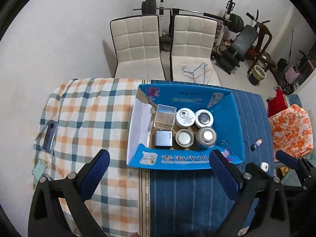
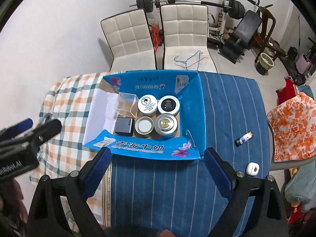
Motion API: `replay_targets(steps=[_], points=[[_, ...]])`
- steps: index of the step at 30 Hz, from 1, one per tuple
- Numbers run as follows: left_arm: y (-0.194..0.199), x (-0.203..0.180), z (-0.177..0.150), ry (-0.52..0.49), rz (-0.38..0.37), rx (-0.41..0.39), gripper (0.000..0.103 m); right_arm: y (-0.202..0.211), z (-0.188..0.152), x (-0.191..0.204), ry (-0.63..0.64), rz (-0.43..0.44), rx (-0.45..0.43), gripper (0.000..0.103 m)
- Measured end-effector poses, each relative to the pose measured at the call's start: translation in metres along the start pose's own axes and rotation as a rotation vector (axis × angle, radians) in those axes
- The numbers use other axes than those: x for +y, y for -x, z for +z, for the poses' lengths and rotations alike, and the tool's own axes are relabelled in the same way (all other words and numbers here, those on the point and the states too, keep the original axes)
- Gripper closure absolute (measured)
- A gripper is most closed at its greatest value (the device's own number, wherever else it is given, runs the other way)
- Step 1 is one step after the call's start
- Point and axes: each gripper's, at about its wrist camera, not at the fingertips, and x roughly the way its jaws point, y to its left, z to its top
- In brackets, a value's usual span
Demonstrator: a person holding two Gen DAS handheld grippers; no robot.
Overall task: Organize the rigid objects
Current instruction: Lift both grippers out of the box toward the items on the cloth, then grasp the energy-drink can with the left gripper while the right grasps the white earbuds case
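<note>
Both of my grippers hang just above the near edge of the tabletop (image 2: 177,187), and both are spread wide with nothing in them. My left gripper (image 1: 158,169) looks at the blue box (image 1: 183,161), and my right gripper (image 2: 156,167) looks at it too.

Inside the box sit four round jars (image 2: 165,124), a dark charger block (image 2: 124,126) and a clear plastic case (image 2: 127,103), packed close. Some things wait outside. On the right lie a small dark tube (image 2: 244,138) and a little white round thing (image 2: 252,168). Far on the left lies a phone (image 1: 50,135) on the checked cloth.

I think the trouble is this. The box has little room left, so dropping something in could knock a jar over. The white thing is small and round, so my fingers could pinch it badly and make it roll off the edge. The cloth could also bunch up under the phone.
</note>
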Motion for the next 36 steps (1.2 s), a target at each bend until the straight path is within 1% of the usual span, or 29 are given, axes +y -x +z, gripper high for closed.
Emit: replay_targets(steps=[4,11,13,16,18,20,22,24,25,27,28,30,33,34,35,36], points=[[0.012,-0.005,-0.008,0.000,-0.018,-0.012,0.000,0.022,-0.005,-0.001,0.012,-0.006,-0.030,0.006],[0.025,-0.018,-0.012,-0.019,-0.034,-0.032,0.000,0.038,-0.012,-0.009,0.002,0.015,-0.043,0.006],[0.026,-0.025,-0.012,-0.031,-0.039,-0.036,0.000,0.040,-0.015,-0.015,-0.009,0.019,-0.048,0.006],[0.017,-0.045,-0.012,-0.065,-0.049,-0.024,0.000,0.034,-0.024,-0.038,-0.059,0.017,-0.031,0.006],[0.004,-0.068,-0.013,-0.104,-0.074,0.005,0.000,0.024,-0.033,-0.065,-0.117,0.008,-0.006,0.006],[-0.009,-0.097,-0.013,-0.154,-0.095,0.032,0.000,0.014,-0.047,-0.102,-0.191,-0.027,0.022,0.006],[-0.020,-0.126,-0.014,-0.208,-0.124,0.043,0.000,0.004,-0.063,-0.141,-0.275,-0.066,0.045,0.006],[-0.034,-0.166,-0.015,-0.284,-0.153,0.049,0.000,-0.010,-0.080,-0.184,-0.367,-0.119,0.072,0.006],[-0.043,-0.191,-0.014,-0.330,-0.176,0.049,0.000,-0.020,-0.091,-0.212,-0.432,-0.140,0.083,0.006],[-0.061,-0.227,-0.014,-0.400,-0.190,0.054,0.000,-0.039,-0.107,-0.253,-0.532,-0.169,0.106,0.006],[-0.075,-0.251,-0.014,-0.447,-0.201,0.068,0.000,-0.050,-0.113,-0.270,-0.574,-0.162,0.113,0.006],[-0.102,-0.288,-0.014,-0.515,-0.195,0.101,0.000,-0.077,-0.126,-0.306,-0.653,-0.151,0.129,0.006],[-0.145,-0.336,-0.015,-0.594,-0.186,0.144,0.001,-0.115,-0.141,-0.342,-0.724,-0.158,0.160,0.006],[-0.160,-0.349,-0.014,-0.611,-0.187,0.162,0.012,-0.127,-0.144,-0.349,-0.738,-0.153,0.171,0.006],[-0.173,-0.359,-0.015,-0.629,-0.178,0.176,0.029,-0.139,-0.144,-0.354,-0.745,-0.146,0.179,0.006],[-0.189,-0.371,-0.016,-0.651,-0.171,0.203,0.035,-0.149,-0.145,-0.358,-0.748,-0.145,0.188,0.006]])
